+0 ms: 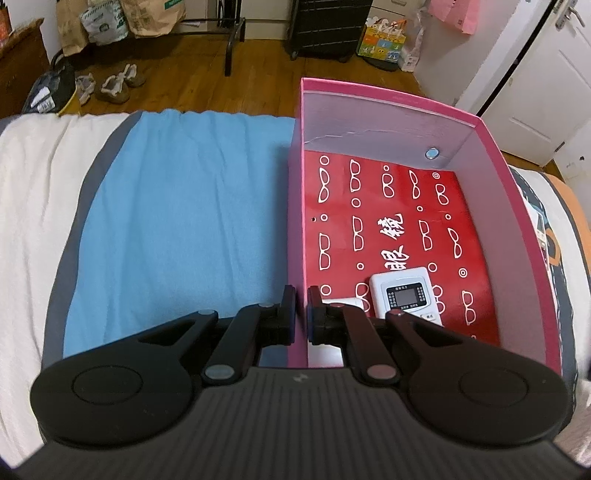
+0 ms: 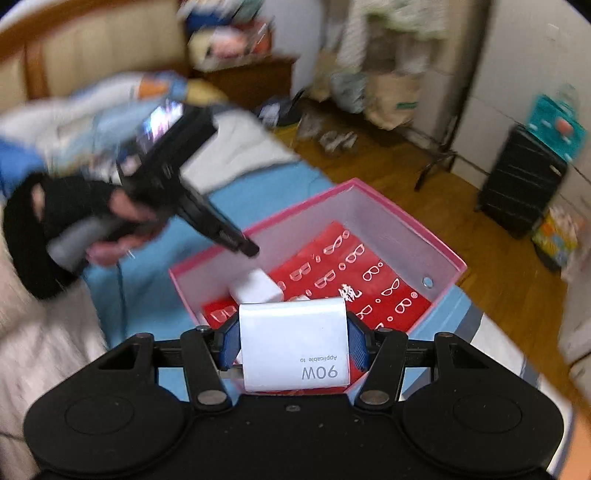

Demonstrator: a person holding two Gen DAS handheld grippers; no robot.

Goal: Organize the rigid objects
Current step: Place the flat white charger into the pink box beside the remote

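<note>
Right gripper (image 2: 293, 345): its blue-padded jaws are pinching a white charger block (image 2: 293, 347) from both sides; the block is printed "90W" and "Applicable to", reading upside down from this side.
Charger block position: held up in the air over the near corner of the pink box (image 2: 448, 258), not resting on anything.
Left gripper (image 1: 301, 314): jaws drawn almost together with only a thin gap between them and nothing held; from the right wrist view, the same gripper (image 2: 249, 249) pokes in over the box's left wall, gripped by a hand (image 2: 118, 229) in a black fingerless glove, all of it smeared by motion.
Left gripper position: straddling the left wall of the box, one finger outside over the blue towel (image 1: 184, 221), the other inside.
Pink box: open-topped, pale inner walls, sitting on the bed at the towel's right edge; a small round metal stud (image 1: 432, 153) sits on the far inner wall.
Box floor: covered by a red sheet (image 1: 399, 221) printed with white eyeglass outlines and Chinese characters.
Inside the box: a white controller with a small screen (image 1: 404, 295) lies flat near the front, and a second white block (image 2: 256, 288) rests by the left wall, close under the left gripper's tip.
Bed: cream cover (image 1: 33, 221) beyond the towel.
Room: wooden floor (image 1: 207, 74), a black suitcase (image 1: 325, 26) against the wall, shoes (image 1: 114, 83) by the bed's far side.
</note>
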